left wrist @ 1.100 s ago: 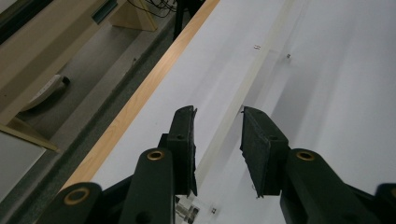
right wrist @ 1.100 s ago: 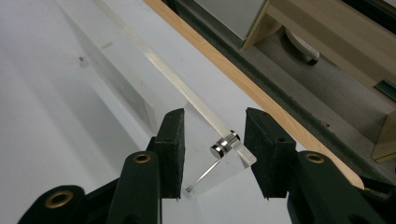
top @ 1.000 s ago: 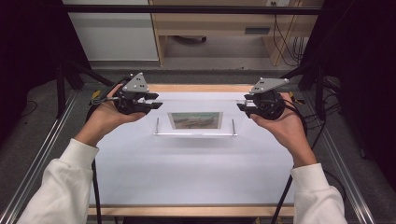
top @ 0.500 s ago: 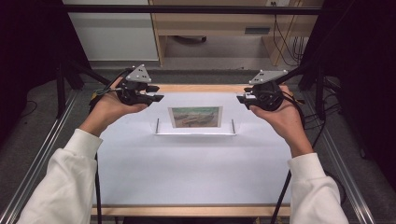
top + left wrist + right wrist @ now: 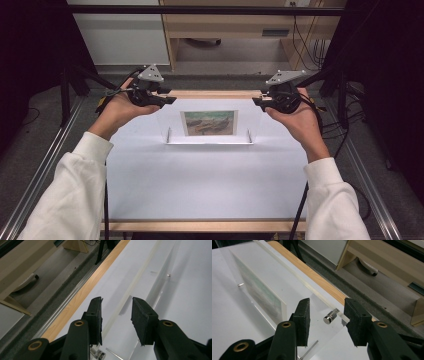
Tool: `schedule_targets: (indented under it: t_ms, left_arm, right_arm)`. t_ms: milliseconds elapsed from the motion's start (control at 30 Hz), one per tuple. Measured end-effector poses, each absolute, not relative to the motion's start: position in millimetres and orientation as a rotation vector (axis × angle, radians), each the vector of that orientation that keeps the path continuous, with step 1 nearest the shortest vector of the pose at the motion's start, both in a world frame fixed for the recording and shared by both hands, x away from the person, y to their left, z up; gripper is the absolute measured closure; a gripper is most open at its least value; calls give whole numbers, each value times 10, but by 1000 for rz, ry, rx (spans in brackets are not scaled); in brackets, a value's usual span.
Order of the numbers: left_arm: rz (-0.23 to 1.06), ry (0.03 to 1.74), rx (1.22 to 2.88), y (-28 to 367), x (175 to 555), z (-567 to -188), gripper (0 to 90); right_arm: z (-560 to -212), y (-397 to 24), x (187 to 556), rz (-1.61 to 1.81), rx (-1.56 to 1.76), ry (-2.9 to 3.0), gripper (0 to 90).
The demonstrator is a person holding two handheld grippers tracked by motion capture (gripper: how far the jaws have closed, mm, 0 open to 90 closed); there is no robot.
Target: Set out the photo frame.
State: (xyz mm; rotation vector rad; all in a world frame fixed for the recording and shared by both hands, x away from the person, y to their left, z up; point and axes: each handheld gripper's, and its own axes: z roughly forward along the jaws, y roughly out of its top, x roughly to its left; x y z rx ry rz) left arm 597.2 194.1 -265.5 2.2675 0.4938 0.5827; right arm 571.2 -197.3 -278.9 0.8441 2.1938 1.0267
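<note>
Frame (image 5: 210,125), clear acrylic holding a picture, stands upright mid-table at the far edge. Left gripper (image 5: 116,315) and right gripper (image 5: 327,320) straddle its side edges, jaws parted. Best closed together, evenly, clear of the standoff (image 5: 329,318).

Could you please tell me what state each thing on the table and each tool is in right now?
Clear acrylic frame: upright on the table, between the tools, not gripped.
Picture: held inside the frame, facing the person.
Left tool: open, jaws astride the frame's top edge.
Right tool: open, jaws on either side of the frame's metal standoff.
Table: white top, bare in front of the frame.
</note>
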Motion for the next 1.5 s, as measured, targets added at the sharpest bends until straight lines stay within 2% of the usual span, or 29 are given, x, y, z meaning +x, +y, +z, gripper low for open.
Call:
schedule_targets:
  t_ms: [933, 1133, 1367, 1500]
  left_arm:
    - [579, 551, 2224, 1939, 6181, -2687, 565]
    - [629, 585, 2068, 1973, 6095, -2622, 355]
    - [693, 672, 1968, 2122, 5870, -2631, 226]
    - [675, 730, 1941, 2217, 5724, -2706, 179]
  right_arm:
    - [-2822, -1973, 5930, 1052, 873, 2166, 563]
    - [-2835, -1982, 5952, 1054, 856, 2159, 571]
    - [-2843, -1983, 6018, 1051, 856, 2159, 567]
    - [-2847, -1979, 6055, 1051, 860, 2160, 562]
